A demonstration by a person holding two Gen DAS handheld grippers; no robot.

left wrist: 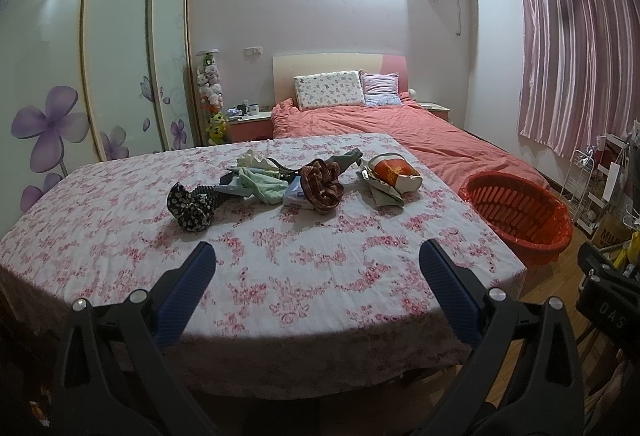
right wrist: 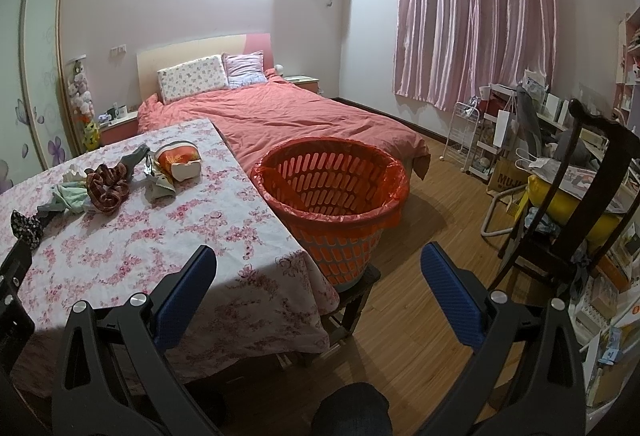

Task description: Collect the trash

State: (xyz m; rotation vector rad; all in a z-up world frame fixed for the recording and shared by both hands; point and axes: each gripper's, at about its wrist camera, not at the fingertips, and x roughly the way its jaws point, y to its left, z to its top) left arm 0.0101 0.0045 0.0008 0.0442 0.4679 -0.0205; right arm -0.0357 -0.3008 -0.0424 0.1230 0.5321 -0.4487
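Basket (right wrist: 332,187) beside table (right wrist: 224,203) edge; claws agape.

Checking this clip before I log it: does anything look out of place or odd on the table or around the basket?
The pile mid-table is mixed: wrappers and a torn red packet lie among scrunchies and cloth. The basket perches on a small stool at the table's edge, its red liner hanging unevenly. Nothing spilled; both grippers, left and right, are open and empty.

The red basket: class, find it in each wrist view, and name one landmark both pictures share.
Left wrist view: the red basket sits at the right, beyond the table's right edge.
Right wrist view: the red basket stands at the centre, just right of the table.
Shared landmark: the bed behind it.
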